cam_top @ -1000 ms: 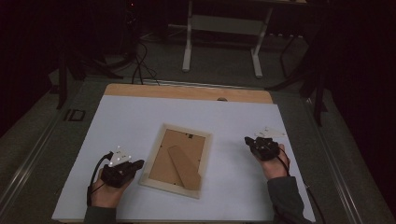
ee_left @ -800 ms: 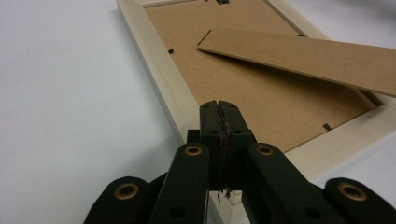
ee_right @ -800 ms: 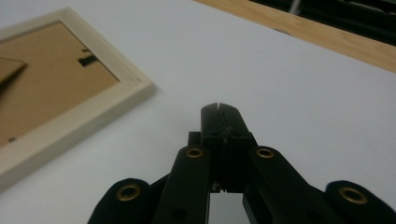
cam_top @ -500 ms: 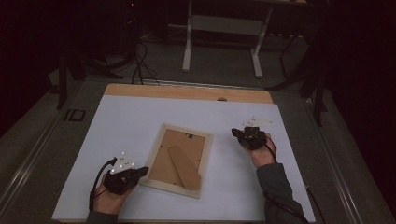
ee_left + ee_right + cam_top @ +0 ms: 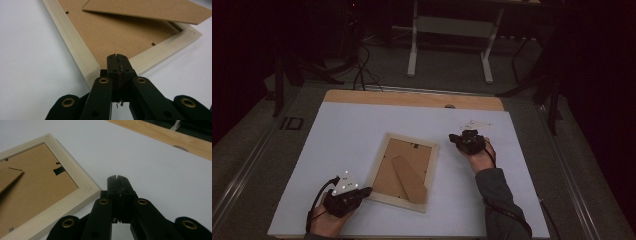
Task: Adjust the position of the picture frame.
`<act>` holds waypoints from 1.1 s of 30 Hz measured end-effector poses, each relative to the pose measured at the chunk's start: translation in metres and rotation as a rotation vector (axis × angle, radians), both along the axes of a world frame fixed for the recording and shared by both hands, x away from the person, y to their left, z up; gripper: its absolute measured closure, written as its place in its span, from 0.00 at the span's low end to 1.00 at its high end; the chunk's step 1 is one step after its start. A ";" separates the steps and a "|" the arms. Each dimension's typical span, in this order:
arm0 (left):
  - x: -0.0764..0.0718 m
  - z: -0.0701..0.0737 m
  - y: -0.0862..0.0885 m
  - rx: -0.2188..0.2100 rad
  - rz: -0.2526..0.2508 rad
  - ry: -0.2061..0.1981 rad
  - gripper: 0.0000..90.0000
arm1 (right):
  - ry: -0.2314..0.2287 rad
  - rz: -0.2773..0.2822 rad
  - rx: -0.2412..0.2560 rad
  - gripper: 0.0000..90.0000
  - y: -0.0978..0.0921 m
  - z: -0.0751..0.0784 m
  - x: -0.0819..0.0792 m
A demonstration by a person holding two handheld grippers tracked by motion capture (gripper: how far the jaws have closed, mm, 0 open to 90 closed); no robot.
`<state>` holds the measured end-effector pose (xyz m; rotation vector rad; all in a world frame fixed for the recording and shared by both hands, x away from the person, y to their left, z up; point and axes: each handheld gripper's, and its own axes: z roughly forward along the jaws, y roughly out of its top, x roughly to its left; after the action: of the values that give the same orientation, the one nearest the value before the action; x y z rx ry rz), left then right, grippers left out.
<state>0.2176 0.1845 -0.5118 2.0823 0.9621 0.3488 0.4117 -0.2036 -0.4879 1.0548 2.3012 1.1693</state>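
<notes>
Hands have both closed in on the picture frame (image 5: 403, 171), lying face down mid-table on the white sheet (image 5: 337, 135). Nearest, the left gripper (image 5: 362, 192) now sits at the frame's near corner, jaws pressed together, holding nothing. Farther off, the right gripper (image 5: 454, 139) has slid beside the far corner, jaws likewise pressed together.

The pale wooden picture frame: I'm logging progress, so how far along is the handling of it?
Done: the pale wooden picture frame lies face down on the white table sheet, its brown cardboard stand up.

In hand: both grippers have closed in on it. The left gripper, jaws shut, is at its near corner; the right gripper, also shut, is beside its far corner.

Left: neither grips the frame, so any lifting or opening remains.
</notes>
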 end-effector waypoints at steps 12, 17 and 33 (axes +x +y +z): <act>-0.003 -0.009 -0.006 0.024 -0.041 0.032 1.00 | 0.053 -0.011 0.034 0.99 0.015 -0.010 0.017; -0.009 -0.013 -0.007 0.043 -0.049 0.046 1.00 | 0.069 -0.011 0.023 0.99 0.020 -0.014 0.020; -0.008 -0.015 -0.005 0.050 -0.043 0.048 1.00 | 0.141 0.012 -0.045 1.00 0.054 -0.028 0.033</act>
<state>0.2096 0.1794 -0.5268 2.1618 0.9439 0.3043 0.4444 -0.1498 -0.5157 1.1417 2.4323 1.0731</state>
